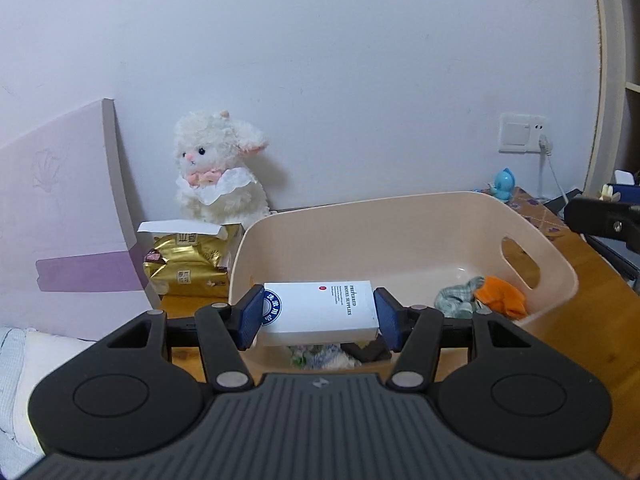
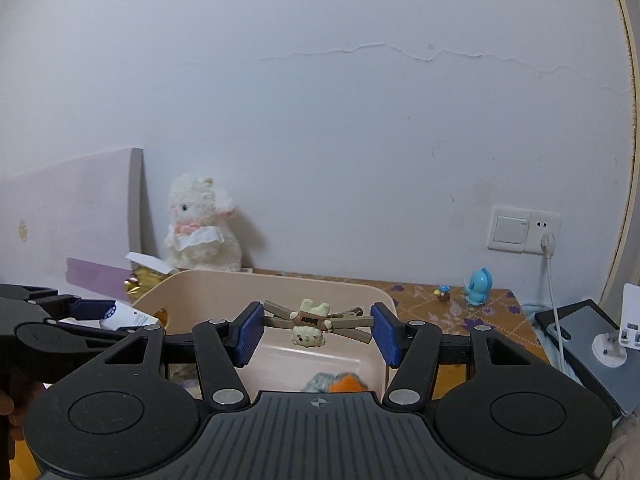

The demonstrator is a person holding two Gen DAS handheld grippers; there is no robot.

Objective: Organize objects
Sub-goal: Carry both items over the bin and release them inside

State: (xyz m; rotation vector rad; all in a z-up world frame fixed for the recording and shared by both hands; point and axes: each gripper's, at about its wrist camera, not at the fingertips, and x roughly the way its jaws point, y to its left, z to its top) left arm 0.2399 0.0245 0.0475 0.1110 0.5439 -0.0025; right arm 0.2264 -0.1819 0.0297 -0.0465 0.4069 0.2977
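My left gripper (image 1: 318, 316) is shut on a white box (image 1: 320, 310) printed "Hotel Supplies" and holds it over the near rim of a beige plastic basket (image 1: 400, 220). The box also shows in the right wrist view (image 2: 128, 316). My right gripper (image 2: 318, 330) is shut on a grey-brown hair clip (image 2: 314, 322) with a cream bear figure, held above the basket (image 2: 320, 286). Inside the basket lie an orange cloth (image 1: 502, 296) and a checked grey cloth (image 1: 458, 298); more cloth shows under the box.
A white plush lamb (image 1: 220, 168) sits against the wall. A gold snack bag (image 1: 186, 266) lies left of the basket. A blue toy bird (image 2: 478, 286) and a tiny figurine (image 2: 443, 294) stand on the patterned table (image 2: 424, 296). A wall socket with a cable (image 2: 548, 240) and a tablet (image 2: 580, 332) are at right.
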